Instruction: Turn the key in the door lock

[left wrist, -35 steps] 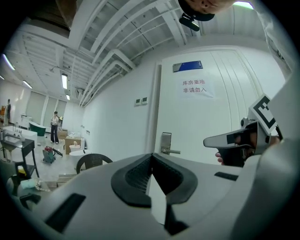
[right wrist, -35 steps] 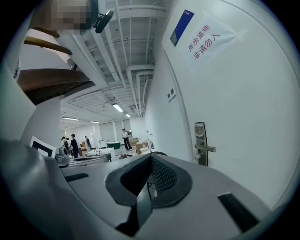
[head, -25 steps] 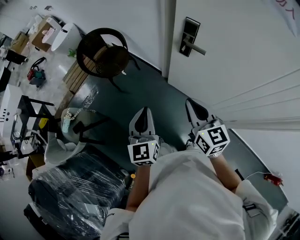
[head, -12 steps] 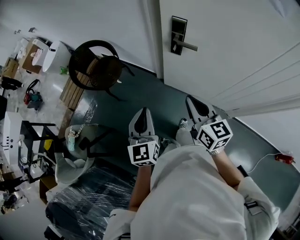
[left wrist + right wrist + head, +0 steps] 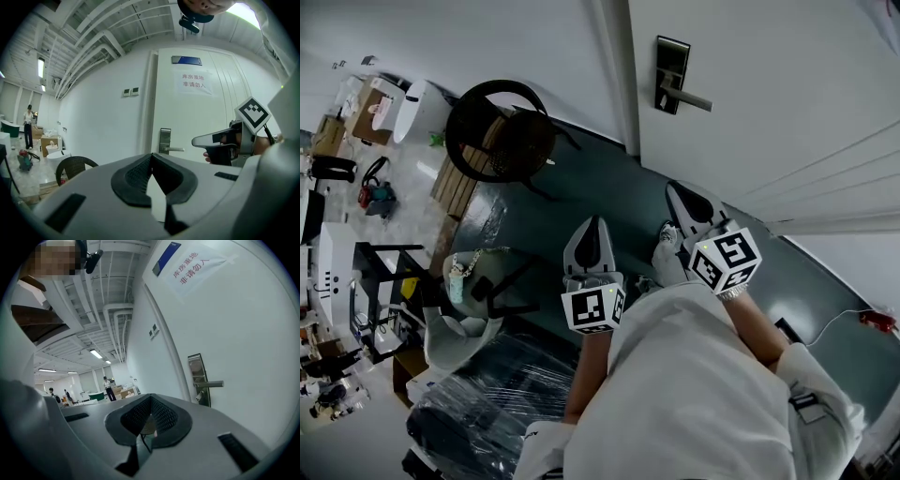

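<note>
The white door carries a metal lock plate (image 5: pixel 672 66) with a lever handle (image 5: pixel 692 97); both sit well ahead of the two grippers. In the right gripper view the lock plate (image 5: pixel 198 373) and handle (image 5: pixel 211 384) show at right, with a small key-like piece (image 5: pixel 199 397) sticking out under the handle. The left gripper view shows the plate (image 5: pixel 164 139) straight ahead. My left gripper (image 5: pixel 592 225) and right gripper (image 5: pixel 674 189) are held side by side at chest height, both shut and holding nothing. The right gripper (image 5: pixel 220 139) also appears in the left gripper view.
A black wicker chair (image 5: pixel 502 127) stands left of the door by the wall. A plastic-wrapped dark bulk (image 5: pixel 478 412) lies at my lower left, with a stool and clutter (image 5: pixel 459 281) beside it. A red-tipped cable (image 5: pixel 872 321) lies on the floor at right. People stand far back (image 5: pixel 108 386).
The lock plate and handle look larger and closer in both gripper views. The head view has shifted slightly, and both grippers stay shut side by side.
</note>
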### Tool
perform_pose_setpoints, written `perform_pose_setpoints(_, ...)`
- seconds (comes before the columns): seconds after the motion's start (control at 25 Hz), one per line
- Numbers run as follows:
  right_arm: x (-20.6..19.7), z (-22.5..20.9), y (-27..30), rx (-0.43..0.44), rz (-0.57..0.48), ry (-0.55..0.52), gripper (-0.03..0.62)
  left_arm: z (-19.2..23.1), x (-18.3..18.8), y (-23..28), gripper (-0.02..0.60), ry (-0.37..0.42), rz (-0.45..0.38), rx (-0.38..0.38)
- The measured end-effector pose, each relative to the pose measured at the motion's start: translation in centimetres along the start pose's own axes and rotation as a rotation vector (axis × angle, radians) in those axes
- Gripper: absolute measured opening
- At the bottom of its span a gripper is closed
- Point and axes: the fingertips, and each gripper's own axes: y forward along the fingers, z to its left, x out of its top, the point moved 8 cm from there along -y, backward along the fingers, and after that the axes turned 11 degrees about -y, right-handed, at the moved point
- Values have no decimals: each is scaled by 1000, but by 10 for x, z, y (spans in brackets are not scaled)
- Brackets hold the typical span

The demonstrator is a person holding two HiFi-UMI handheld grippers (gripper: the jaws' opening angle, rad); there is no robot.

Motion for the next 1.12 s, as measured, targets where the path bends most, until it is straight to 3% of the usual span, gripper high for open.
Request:
perform_pose_setpoints(0.16,7,-16,33,14,6,-24,-5,13,2,32,9,-6,14,25)
perform_pose_setpoints(0.8,24,-118,109,-10,11,-75,-5,-8,22,188,9,90,24,-39)
perform_pose_setpoints(1.12,14,-131,130,-38,66,-71,-5,-2,15,227,9,93,62,-113)
